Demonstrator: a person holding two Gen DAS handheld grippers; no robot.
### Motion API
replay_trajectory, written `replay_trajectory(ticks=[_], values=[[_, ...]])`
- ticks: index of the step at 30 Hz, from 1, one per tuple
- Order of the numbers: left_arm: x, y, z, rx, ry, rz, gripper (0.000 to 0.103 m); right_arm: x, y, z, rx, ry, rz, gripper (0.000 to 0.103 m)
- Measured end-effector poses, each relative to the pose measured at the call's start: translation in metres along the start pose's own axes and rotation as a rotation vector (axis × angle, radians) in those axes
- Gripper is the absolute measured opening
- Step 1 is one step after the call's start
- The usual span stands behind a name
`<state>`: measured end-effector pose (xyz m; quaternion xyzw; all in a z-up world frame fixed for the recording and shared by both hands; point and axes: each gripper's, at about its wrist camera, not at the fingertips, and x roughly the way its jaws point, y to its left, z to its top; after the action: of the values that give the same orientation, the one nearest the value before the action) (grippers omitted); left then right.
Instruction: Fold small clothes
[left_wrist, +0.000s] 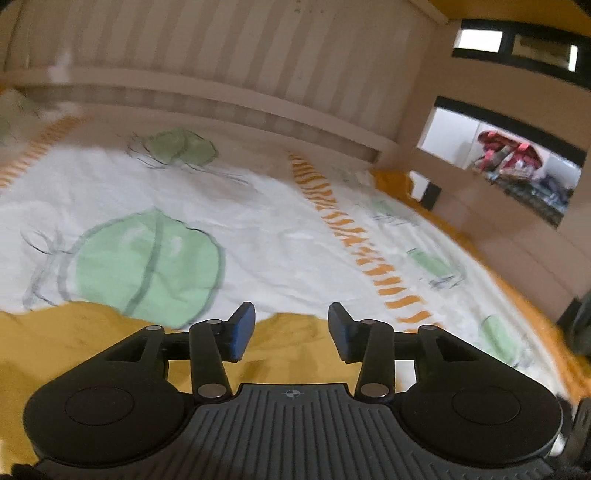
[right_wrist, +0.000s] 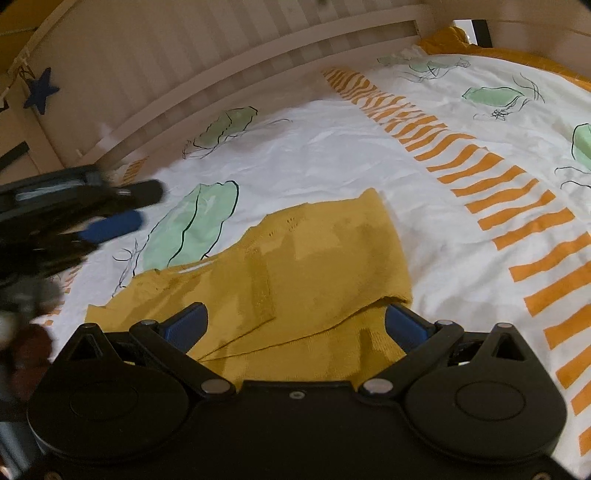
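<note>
**Folding a mustard knit on the printed bedsheet**

Lying partly folded on the white bedsheet (right_wrist: 332, 155), the mustard knit garment (right_wrist: 306, 258) is the landmark. Nearest, the right gripper (right_wrist: 295, 325) hangs over its near edge, fingers spread wide, nothing between the blue pads. At the garment's left edge the left gripper (left_wrist: 291, 328) hovers with fingers apart, gripping nothing. Beyond the garment runs the sheet's orange striped band (right_wrist: 480, 173), then the slatted bed rail (right_wrist: 221, 74) and a blue star (right_wrist: 40, 95).
</note>
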<state>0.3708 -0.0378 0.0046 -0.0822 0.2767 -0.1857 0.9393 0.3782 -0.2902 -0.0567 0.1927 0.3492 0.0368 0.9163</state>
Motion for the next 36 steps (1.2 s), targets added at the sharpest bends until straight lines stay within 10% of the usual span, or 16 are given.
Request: replay_trajectory(ticks=[11, 28, 36], values=[[-0.041, 0.090, -0.040, 0.023, 0.168, 0.352, 0.043, 0.011, 0.019, -0.009, -0.153, -0.014, 0.047, 0.090], [-0.067, 0.175, -0.016, -0.203, 0.156, 0.366, 0.043, 0.061, 0.043, -0.005, -0.205, 0.042, 0.027, 0.067], [-0.073, 0.192, -0.015, -0.262, 0.134, 0.386, 0.043, 0.077, 0.053, -0.003, -0.223, 0.120, 0.038, 0.016]])
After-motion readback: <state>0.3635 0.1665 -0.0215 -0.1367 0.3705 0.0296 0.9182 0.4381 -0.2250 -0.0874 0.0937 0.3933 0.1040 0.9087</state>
